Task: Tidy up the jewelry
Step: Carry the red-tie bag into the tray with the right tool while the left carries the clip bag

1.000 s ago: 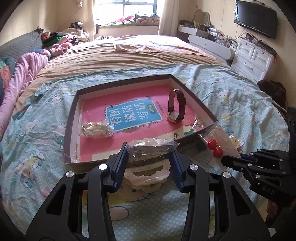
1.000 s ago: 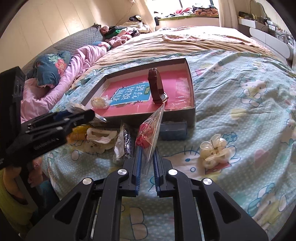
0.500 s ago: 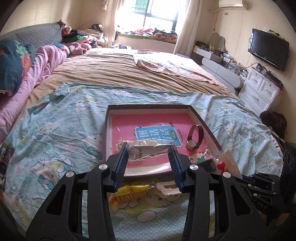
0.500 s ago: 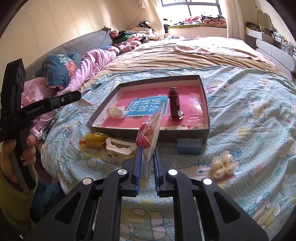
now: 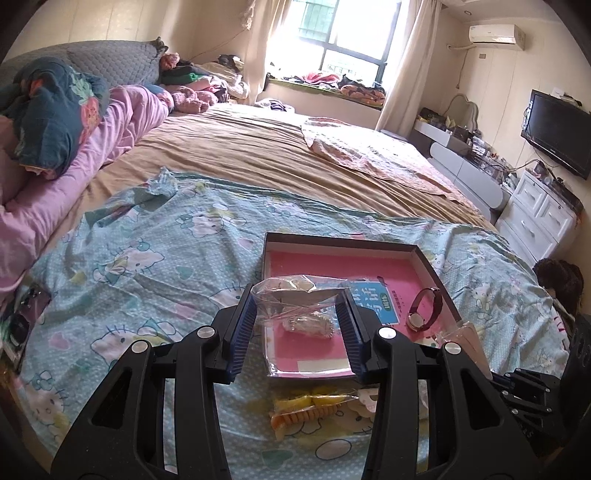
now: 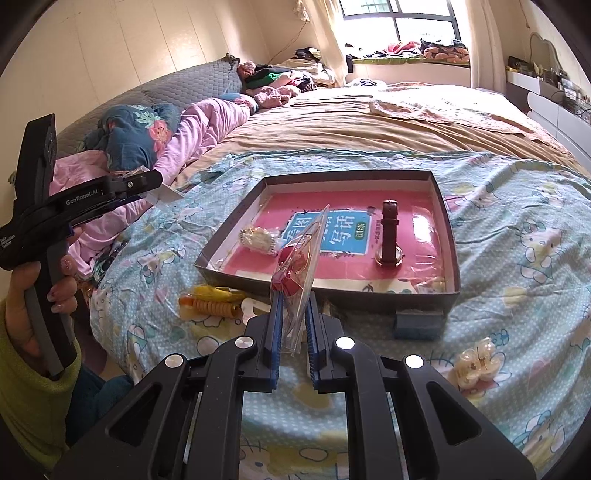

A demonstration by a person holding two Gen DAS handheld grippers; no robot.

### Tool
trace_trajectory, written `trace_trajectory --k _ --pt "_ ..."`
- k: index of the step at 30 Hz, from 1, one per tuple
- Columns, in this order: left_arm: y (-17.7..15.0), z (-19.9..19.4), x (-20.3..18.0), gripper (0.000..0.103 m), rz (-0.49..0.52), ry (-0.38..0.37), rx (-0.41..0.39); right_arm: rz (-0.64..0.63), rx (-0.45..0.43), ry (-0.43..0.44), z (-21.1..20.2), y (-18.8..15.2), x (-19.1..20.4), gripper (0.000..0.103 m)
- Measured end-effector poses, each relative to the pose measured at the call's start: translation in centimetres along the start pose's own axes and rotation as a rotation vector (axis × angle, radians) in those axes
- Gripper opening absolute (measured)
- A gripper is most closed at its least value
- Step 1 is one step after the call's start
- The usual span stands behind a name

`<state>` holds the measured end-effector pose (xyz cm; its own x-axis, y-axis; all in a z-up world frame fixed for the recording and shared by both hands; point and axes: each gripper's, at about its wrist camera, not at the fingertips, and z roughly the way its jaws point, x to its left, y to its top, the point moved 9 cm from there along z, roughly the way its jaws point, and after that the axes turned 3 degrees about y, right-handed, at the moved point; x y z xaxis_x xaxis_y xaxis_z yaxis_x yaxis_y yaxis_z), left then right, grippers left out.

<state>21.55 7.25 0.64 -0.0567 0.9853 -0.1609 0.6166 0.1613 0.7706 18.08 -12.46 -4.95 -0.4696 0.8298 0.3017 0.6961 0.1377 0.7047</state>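
clear bag [image 5: 295,295] gripped in left gripper [image 5: 297,317] jaws; right gripper [image 6: 293,325] jaws clamp red-bead bag [image 6: 295,266], near tray [image 6: 452,254] edge.

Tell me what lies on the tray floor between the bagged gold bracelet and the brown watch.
Only the blue label on the pink book lies between the bracelet and watch, per the right wrist view.

Bedroom, daylight.
Bright window [image 5: 332,40] behind wide bed [image 5: 258,155]; cream walls [image 5: 491,85]; TV [image 5: 557,131] mounted above white drawers [image 5: 535,218]; air conditioner [image 5: 493,35] high up.
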Motion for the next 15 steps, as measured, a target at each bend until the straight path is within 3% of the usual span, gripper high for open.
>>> trace_trajectory --k 15 --pt "-0.4 3.4 0.0 0.035 -0.014 -0.007 0.043 -0.025 -0.027 -0.015 3.7 3.6 0.0 0.011"
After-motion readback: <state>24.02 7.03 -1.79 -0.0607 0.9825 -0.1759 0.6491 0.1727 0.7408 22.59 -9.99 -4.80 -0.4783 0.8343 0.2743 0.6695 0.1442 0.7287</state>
